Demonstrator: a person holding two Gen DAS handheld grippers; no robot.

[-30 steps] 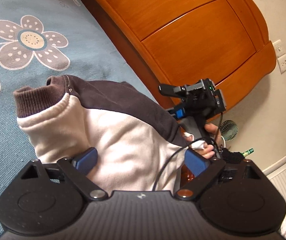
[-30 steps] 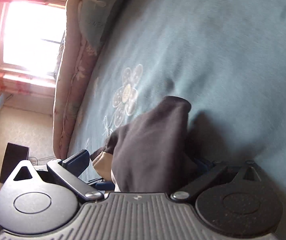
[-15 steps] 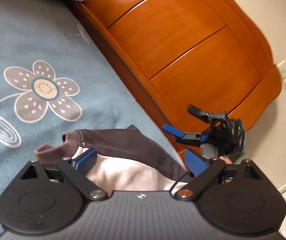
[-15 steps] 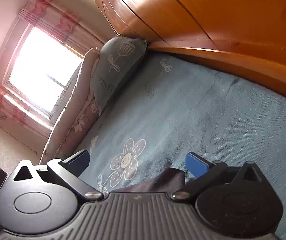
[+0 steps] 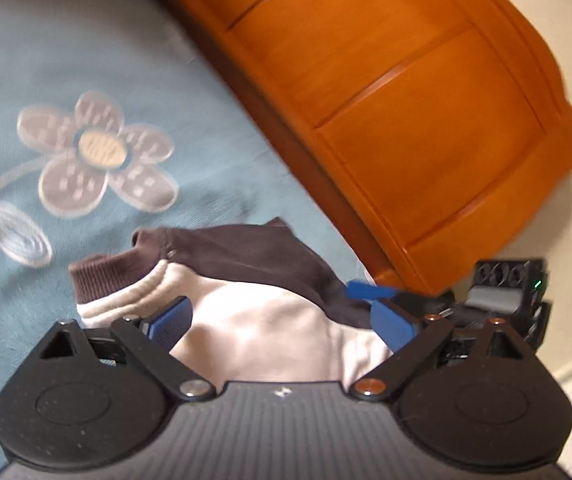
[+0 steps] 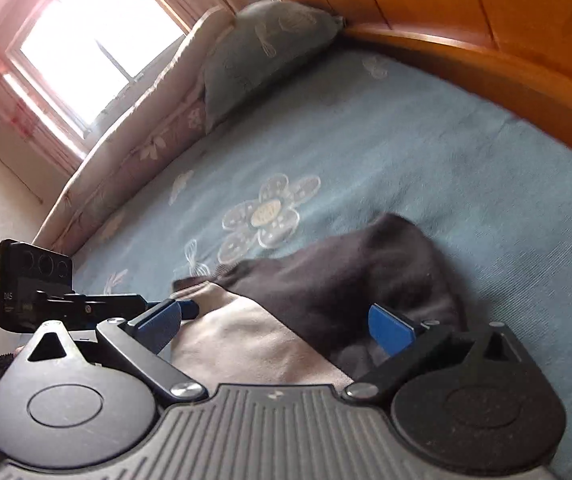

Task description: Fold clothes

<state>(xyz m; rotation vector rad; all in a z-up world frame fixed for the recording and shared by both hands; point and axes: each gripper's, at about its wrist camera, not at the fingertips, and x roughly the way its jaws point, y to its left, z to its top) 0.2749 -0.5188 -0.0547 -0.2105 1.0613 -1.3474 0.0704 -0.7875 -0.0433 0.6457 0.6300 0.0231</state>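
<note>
Below, cream-and-brown sweatshirt (image 5: 261, 320) on blue bedspread (image 5: 85, 60), between spread fingers of left hand-held gripper (image 5: 281, 316), right hand-held gripper (image 6: 273, 320) likewise apart

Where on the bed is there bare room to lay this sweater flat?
Bare blue bedspread lies between the sweater and the pillow, around the embroidered flower. It is crowded near the bed's edge, where the left gripper and right gripper flank the sweater.

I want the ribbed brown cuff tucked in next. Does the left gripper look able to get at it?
Probably yes. The left gripper is open over the garment, and the ribbed cuff lies uncovered just beyond its left finger.
</note>
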